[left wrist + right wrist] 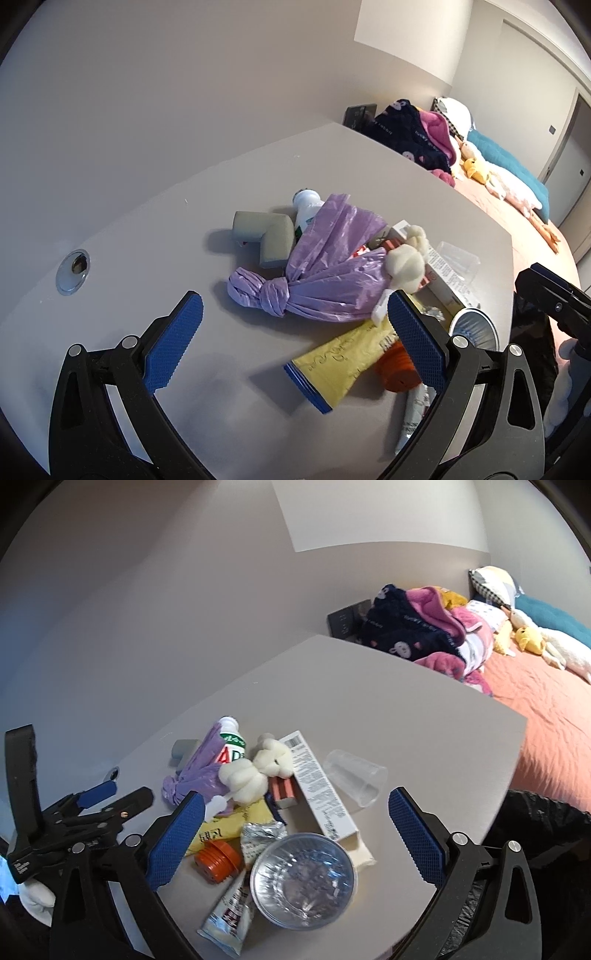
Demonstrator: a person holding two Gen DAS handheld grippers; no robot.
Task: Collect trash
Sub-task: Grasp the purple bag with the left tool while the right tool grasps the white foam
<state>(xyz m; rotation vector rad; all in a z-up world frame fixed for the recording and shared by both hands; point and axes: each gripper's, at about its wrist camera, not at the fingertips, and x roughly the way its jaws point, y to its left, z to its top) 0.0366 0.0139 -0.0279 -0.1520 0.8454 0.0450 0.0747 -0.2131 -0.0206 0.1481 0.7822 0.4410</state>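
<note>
Grippers left point(295, 325) and right point(296, 814) both agape, empty; clear cup point(354, 777) unobstructed only in right view.

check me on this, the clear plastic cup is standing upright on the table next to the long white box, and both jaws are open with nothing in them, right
Not quite. The clear plastic cup lies on its side on the table, not upright; the right wrist view shows it. The rest holds: it sits beside the long white box, and both the left gripper and the right gripper have open, empty jaws.
</note>
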